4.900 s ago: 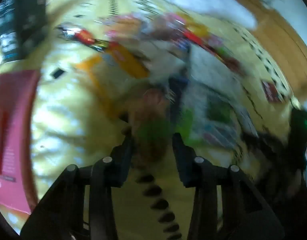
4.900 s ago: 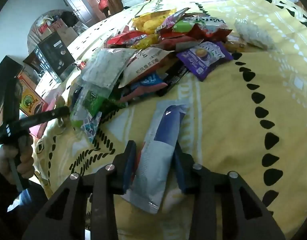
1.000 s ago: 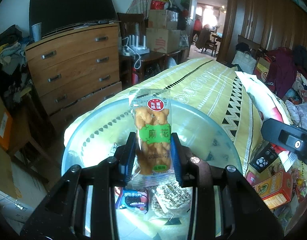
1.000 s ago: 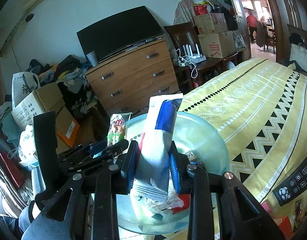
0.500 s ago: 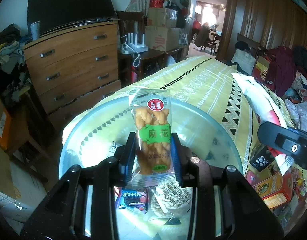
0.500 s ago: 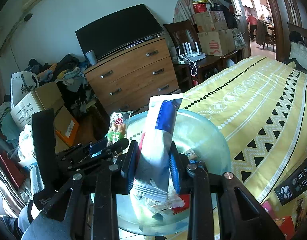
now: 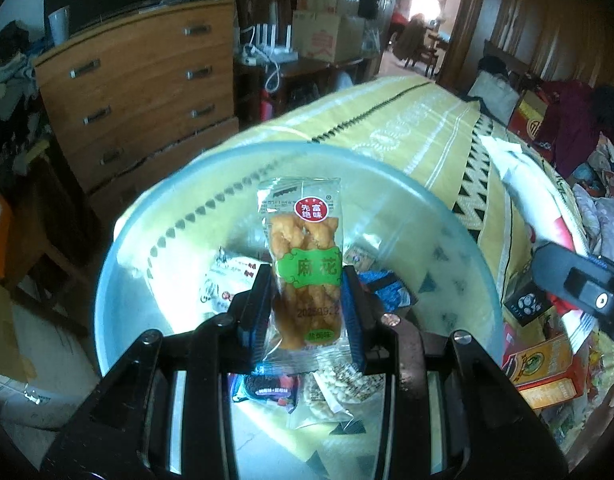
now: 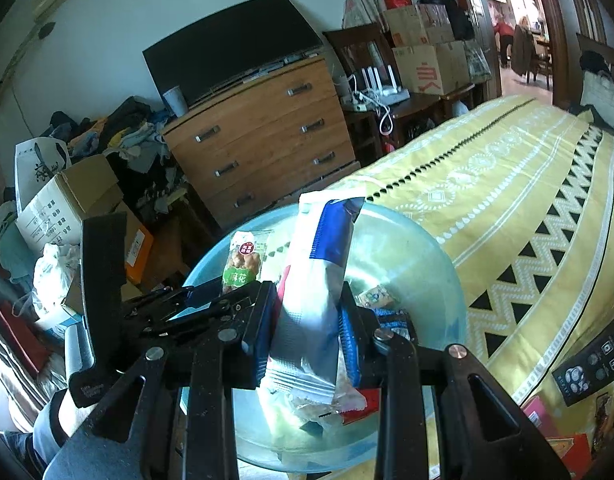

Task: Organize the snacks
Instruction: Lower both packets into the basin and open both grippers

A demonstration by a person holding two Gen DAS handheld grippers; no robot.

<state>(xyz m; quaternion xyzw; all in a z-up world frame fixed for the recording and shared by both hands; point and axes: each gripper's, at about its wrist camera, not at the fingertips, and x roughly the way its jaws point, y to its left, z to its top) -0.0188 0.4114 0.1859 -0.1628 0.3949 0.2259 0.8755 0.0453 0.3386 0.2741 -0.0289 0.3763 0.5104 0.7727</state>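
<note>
Both claws [image 7: 307, 304] [image 8: 309, 332] still clamp packets; bowl [image 7: 107, 280] nearer.

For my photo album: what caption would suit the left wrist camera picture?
Left gripper holds a fried-twist snack packet upright over a clear blue bowl of snacks.

Glossy clear plastic is seen on the snack packet [image 7: 305, 268], translucent plastic on the basin [image 7: 119, 280], matt woven cloth on the bedspread [image 8: 527, 200].
</note>
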